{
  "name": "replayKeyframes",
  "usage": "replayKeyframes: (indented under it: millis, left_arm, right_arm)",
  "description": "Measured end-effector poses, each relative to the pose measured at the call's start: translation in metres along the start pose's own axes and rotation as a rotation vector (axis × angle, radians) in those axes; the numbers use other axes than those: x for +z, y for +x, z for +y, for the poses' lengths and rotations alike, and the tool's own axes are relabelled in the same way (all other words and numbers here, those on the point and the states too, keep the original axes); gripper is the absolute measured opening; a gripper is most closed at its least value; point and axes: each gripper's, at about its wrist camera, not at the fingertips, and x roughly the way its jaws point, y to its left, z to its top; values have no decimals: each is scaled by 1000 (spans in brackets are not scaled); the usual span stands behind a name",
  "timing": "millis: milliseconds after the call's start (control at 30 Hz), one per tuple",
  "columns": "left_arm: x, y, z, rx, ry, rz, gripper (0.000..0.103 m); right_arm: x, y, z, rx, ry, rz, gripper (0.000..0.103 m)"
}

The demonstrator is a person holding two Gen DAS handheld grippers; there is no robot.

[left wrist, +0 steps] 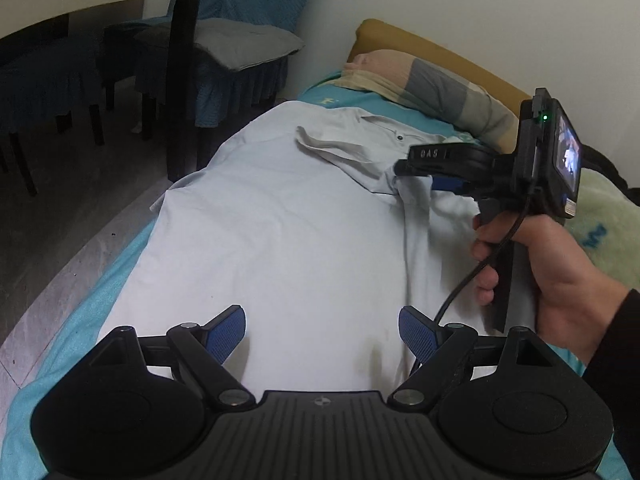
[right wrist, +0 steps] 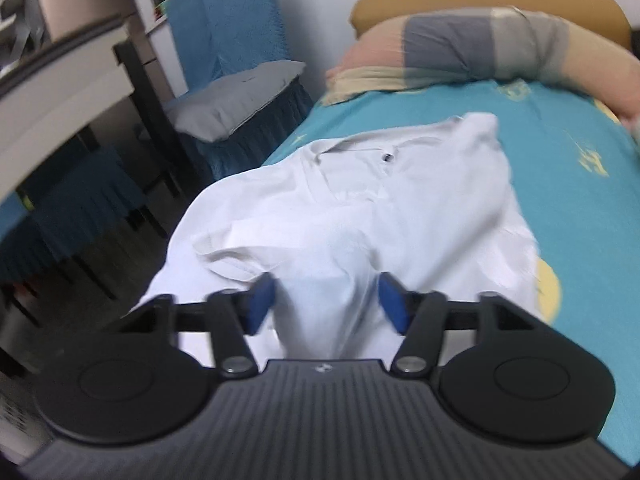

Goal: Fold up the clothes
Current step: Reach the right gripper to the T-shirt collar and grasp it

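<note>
A pale grey button-up shirt (left wrist: 288,220) lies spread along the bed, collar toward the pillow. My left gripper (left wrist: 320,334) hovers open over the shirt's lower body, with nothing between its blue pads. My right gripper (left wrist: 412,178), held by a person's hand (left wrist: 560,264), sits at the shirt's right shoulder and sleeve area. In the right wrist view a bunched fold of the shirt (right wrist: 420,200) fills the gap between the right gripper's (right wrist: 327,304) pads, and the cloth touches both of them. That view is blurred.
The bed has a teal sheet (right wrist: 560,200), a patchwork pillow (left wrist: 440,84) and a tan headboard (left wrist: 420,44) by the wall. A pale green blanket (left wrist: 608,208) lies at the right. Blue-covered chairs (left wrist: 224,48) and a dark table leg (left wrist: 184,80) stand left of the bed.
</note>
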Motion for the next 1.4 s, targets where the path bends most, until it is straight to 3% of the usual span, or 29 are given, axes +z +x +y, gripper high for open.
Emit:
replayKeyframes:
  millis: [33, 67, 133, 200, 333, 433, 500, 533, 567, 600, 667, 833, 933, 967, 1067, 1300, 1367, 1400]
  left_arm:
    - [1, 0, 3, 3, -13, -9, 86]
    - [3, 0, 5, 5, -26, -19, 86]
    - [6, -3, 11, 6, -51, -40, 86]
    - [7, -10, 19, 9, -86, -64, 86]
    - [9, -26, 36, 44, -156, -98, 86]
    - [4, -36, 43, 87, -179, -83, 86]
    - [2, -36, 43, 92, -175, -76, 86]
    - [1, -35, 43, 93, -173, -72, 86]
    - [1, -32, 42, 83, -174, -63, 86]
    - [1, -29, 41, 75, -176, -60, 86]
    - [1, -24, 38, 62, -174, -51, 86]
    - [-3, -12, 35, 59, -156, -28, 86]
    - [-5, -5, 38, 46, -185, -11, 86]
    - [-5, -3, 40, 44, -195, -6, 86]
    - [-6, -4, 43, 53, -210, -5, 86]
    - [-6, -15, 49, 73, -260, -36, 86]
    - [-7, -15, 50, 72, -275, -35, 86]
    - [-7, -14, 50, 74, -277, -32, 86]
  right_arm:
    - [-1, 1, 8, -15, -56, -15, 31]
    - [-3, 0, 18, -24, -128, -31, 17]
    - [-9, -7, 41, -29, -268, -67, 12]
    - [-10, -15, 56, 12, -320, -86, 6]
    - [-8, -18, 90, 160, -372, -41, 5]
    - [-8, -16, 115, 290, -424, 59, 6]
    - [-1, -23, 125, 299, -474, 59, 8]
    - [5, -27, 123, 286, -468, 44, 12]
    - [12, -30, 119, 267, -448, 22, 28]
    - [17, -31, 110, 235, -420, 5, 58]
    - [27, -32, 88, 160, -354, -27, 88]
    - [30, -15, 34, 22, -172, -10, 85]
    - [22, -1, 26, 33, -169, 19, 80]
    - [19, 5, 28, 31, -179, 41, 66]
    - [10, 16, 47, 13, -241, 90, 12]
    - [-9, -6, 122, 204, -588, 86, 11]
    - [-8, -9, 129, 293, -615, 119, 10]
    - [-4, -8, 129, 321, -599, 134, 15]
